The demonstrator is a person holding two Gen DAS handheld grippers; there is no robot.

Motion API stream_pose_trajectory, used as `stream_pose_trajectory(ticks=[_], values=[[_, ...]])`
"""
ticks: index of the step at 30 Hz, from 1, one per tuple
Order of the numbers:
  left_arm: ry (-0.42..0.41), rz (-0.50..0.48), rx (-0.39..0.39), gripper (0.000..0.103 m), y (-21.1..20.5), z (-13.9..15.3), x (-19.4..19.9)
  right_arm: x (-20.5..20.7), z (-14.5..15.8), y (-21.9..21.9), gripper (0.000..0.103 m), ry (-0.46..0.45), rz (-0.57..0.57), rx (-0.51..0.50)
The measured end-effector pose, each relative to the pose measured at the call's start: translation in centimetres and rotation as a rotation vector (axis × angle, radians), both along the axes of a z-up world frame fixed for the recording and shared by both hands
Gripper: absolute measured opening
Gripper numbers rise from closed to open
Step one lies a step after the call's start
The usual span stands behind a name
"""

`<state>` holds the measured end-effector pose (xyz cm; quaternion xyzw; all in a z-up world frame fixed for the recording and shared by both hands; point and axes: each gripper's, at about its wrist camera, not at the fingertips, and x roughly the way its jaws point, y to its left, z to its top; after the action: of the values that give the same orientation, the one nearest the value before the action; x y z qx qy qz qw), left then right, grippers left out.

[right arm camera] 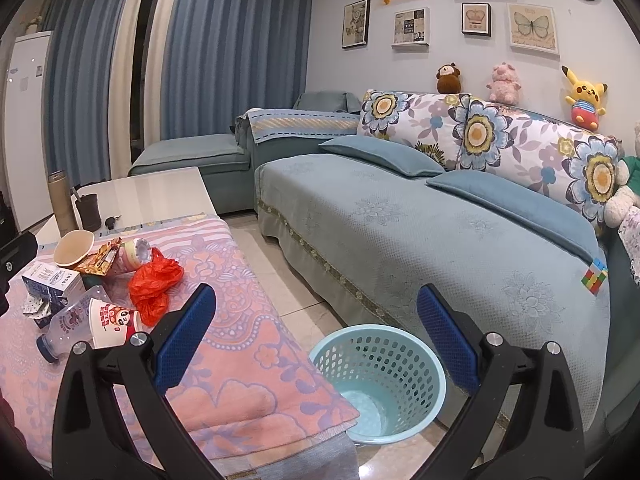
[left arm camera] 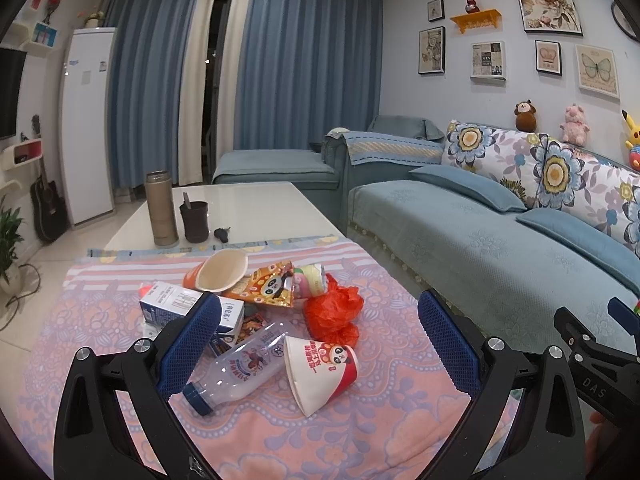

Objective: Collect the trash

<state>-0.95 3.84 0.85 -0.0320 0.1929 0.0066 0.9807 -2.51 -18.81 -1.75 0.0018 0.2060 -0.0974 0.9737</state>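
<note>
Trash lies in a heap on the pink floral cloth (left arm camera: pixel 360 420): a clear plastic bottle (left arm camera: pixel 240 364) with a blue cap, a paper cup with a panda print (left arm camera: pixel 320 372) on its side, a red plastic bag (left arm camera: pixel 334 312), a snack packet (left arm camera: pixel 264 286), a second paper cup (left arm camera: pixel 220 270) and milk cartons (left arm camera: pixel 172 300). My left gripper (left arm camera: pixel 320 320) is open and empty above the heap. My right gripper (right arm camera: pixel 316 308) is open and empty above the light blue mesh bin (right arm camera: pixel 380 376) on the floor. The heap also shows in the right wrist view (right arm camera: pixel 152 284).
A thermos (left arm camera: pixel 160 210), a dark mug (left arm camera: pixel 195 221) and keys (left arm camera: pixel 221 234) stand on the white table (left arm camera: pixel 260 204) behind the cloth. A blue sofa (right arm camera: pixel 420 232) with cushions runs along the right. The bin stands between table and sofa.
</note>
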Motion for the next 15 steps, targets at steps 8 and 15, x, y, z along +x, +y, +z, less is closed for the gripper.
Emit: stream_pose_trajectory(ticks=[8,15], values=[[-0.001,0.0,0.003,0.096,-0.02,-0.02,-0.05,-0.05,-0.08,0.25,0.095,-0.007,0.005,0.0],[0.001,-0.002,0.0,0.096,0.05,-0.03,0.07,-0.07,-0.15,0.13,0.095,0.0,0.001,0.007]])
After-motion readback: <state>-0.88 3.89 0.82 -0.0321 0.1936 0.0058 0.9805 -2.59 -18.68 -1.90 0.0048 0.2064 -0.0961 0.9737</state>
